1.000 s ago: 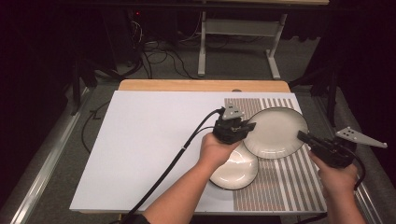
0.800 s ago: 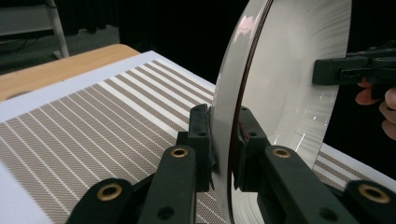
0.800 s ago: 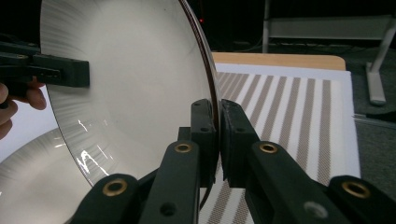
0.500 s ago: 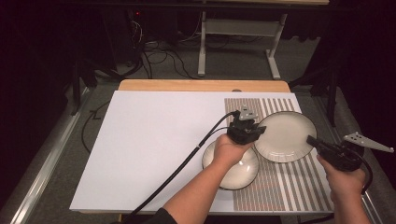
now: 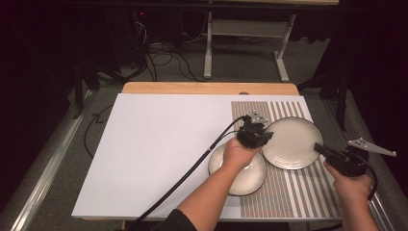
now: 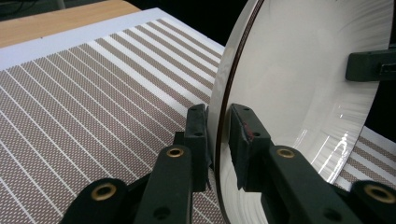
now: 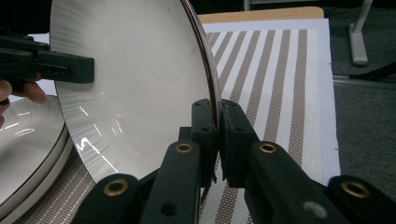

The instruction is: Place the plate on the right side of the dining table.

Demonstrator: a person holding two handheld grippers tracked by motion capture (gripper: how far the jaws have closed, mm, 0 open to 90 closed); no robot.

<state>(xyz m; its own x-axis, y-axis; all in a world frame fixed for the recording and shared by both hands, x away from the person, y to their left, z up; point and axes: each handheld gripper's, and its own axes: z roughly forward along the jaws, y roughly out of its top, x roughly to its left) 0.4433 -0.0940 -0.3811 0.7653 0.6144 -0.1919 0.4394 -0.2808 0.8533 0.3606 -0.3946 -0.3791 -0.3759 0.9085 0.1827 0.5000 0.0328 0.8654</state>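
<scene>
two hand-held grippers pinch one plate (image 5: 290, 143) between them: my right hand-held gripper (image 5: 323, 149) clamps its near rim, my left hand-held gripper (image 5: 260, 138) the opposite edge. it hangs low over the striped mat (image 5: 308, 192) on the tabletop (image 5: 159, 144), beside a second plate (image 5: 245, 175). next, i judge, comes lowering it level, then releasing both together.

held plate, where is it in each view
High view: the held plate sits right of centre on the striped mat.
Left gripper view: right half, rim in the tongs.
Right gripper view: upper left.
Shared landmark: the striped mat.
</scene>
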